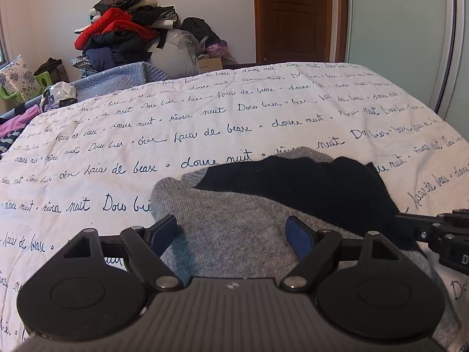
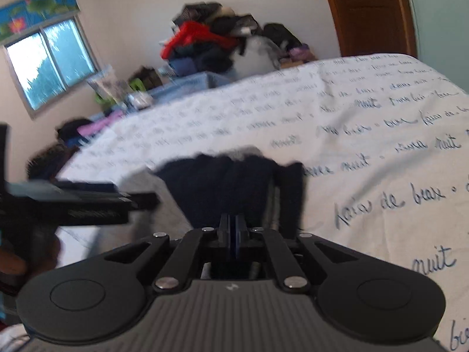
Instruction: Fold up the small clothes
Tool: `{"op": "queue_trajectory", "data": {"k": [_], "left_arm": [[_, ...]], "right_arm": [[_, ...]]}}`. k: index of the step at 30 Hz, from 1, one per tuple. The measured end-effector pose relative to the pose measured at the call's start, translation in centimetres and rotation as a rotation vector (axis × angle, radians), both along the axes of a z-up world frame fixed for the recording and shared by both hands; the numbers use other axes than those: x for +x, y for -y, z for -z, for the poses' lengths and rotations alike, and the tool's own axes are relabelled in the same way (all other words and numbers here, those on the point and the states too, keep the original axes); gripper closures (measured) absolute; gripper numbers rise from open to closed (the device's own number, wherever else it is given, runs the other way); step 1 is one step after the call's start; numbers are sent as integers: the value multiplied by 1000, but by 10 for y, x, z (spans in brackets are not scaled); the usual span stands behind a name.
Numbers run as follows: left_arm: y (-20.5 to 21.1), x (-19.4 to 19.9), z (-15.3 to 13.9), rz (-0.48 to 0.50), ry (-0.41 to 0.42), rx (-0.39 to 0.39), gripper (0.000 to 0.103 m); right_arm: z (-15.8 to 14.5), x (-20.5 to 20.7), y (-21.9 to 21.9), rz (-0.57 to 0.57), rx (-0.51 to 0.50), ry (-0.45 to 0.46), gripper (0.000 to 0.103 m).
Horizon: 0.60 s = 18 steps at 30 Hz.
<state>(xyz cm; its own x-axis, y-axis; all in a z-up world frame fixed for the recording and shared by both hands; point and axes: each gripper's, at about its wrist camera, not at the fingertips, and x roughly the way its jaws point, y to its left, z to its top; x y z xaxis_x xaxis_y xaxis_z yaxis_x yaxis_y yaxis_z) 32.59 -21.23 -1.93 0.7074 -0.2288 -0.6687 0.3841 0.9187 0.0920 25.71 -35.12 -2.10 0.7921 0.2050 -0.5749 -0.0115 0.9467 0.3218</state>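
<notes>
Mid-fold on a grey and black knit garment [image 1: 234, 220], lying on the bed [image 1: 205, 117]

Left gripper [image 1: 233, 233] hovers spread wide over the grey part. Right gripper [image 2: 233, 234] looks pinched onto the black edge; I'd keep it taut and fold over evenly. Only the right view, though blurry, shows the window [image 2: 49, 61].
</notes>
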Motion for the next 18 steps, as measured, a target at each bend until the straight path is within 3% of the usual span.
{"op": "queue_trajectory", "data": {"k": [5, 9, 15, 17, 18], "left_arm": [[-2, -1, 0, -4, 1, 4, 21], [-4, -2, 0, -14, -4, -7, 20], [-11, -11, -1, -14, -5, -4, 19], [-19, -16, -2, -13, 1, -6, 18], [-24, -20, -4, -13, 3, -9, 17]], "right_arm": [[-8, -11, 2, 61, -28, 29, 99], [-15, -19, -3, 24, -6, 66, 98], [4, -15, -4, 19, -31, -4, 98], [-1, -21, -1, 31, -13, 6, 96], [-5, -24, 0, 40, -19, 15, 88]]}}
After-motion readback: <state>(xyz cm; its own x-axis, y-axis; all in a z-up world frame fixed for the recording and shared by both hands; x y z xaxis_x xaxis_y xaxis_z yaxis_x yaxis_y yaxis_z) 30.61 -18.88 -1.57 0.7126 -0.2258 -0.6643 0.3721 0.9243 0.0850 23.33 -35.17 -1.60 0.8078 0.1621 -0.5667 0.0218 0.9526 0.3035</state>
